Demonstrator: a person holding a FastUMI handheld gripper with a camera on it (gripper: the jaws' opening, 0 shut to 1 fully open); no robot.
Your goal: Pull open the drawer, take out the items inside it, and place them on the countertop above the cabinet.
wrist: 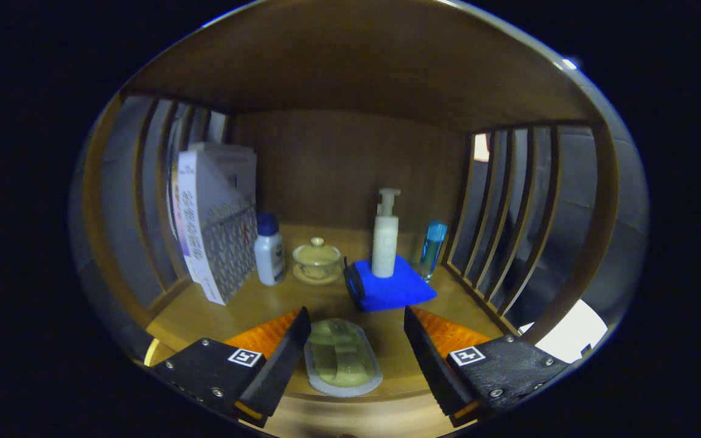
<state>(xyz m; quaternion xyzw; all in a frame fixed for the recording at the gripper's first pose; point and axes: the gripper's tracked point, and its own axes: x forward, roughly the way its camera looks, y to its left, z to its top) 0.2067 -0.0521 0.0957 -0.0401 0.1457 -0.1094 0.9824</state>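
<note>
Hand-held gripper (356,337) nearest the cam: fingers spread wide apart, nothing pinched. Between them, touching neither, lies a clear oval blister pack (342,358) w/ a pale greenish item sealed inside, flat on the wooden counter (265,304), close to its front edge. Gaps show on both sides of the pack betw it and the finger pads.

Just beyond the fingers, a bit right of centre: folded blue cloth (396,291) flat on the counter, w/ a white pump bottle (385,237) standing upright on top of it. A dark object sits against the cloth's left edge; can't tell what it is. Right of the cloth, near the slatted side, a slim blue-capped clear bottle (433,249), upright.

Left of the cloth: small lidded cup on a saucer (317,260), pale yellowish. Beside it, further left, a white bottle w/ dark blue cap (269,250), upright, just beside a big printed box (216,222) that stands on end and leans toward the left slats.

Surround: wood back panel (338,176) behind the items, wood board overhead, vertical wood slats (509,225) on both sides. Lighting dim.
</note>
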